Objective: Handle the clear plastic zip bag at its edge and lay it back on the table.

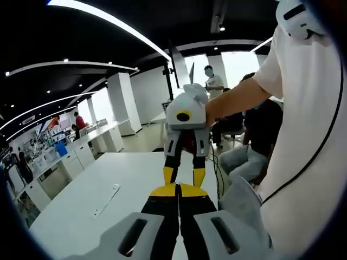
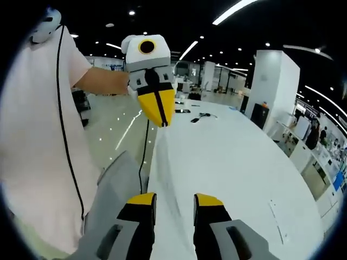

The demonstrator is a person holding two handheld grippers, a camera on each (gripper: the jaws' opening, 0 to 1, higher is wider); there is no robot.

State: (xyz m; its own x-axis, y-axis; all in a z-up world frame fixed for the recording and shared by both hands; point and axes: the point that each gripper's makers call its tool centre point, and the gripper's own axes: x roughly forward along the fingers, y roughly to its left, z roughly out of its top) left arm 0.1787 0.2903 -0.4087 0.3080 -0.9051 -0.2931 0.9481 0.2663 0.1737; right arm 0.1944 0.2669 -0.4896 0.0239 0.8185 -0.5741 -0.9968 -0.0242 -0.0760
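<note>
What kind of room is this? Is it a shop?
Probably a big showroom or shop. There is a long white table, white display counters along the wall with people standing by them, and bright strip lights on a dark ceiling.

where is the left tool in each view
Left gripper view: the left tool rises from bottom centre, jaws shut.
Right gripper view: the same tool sits upper left of centre, yellow tips pointing down.
Shared landmark: the long white table.
</note>
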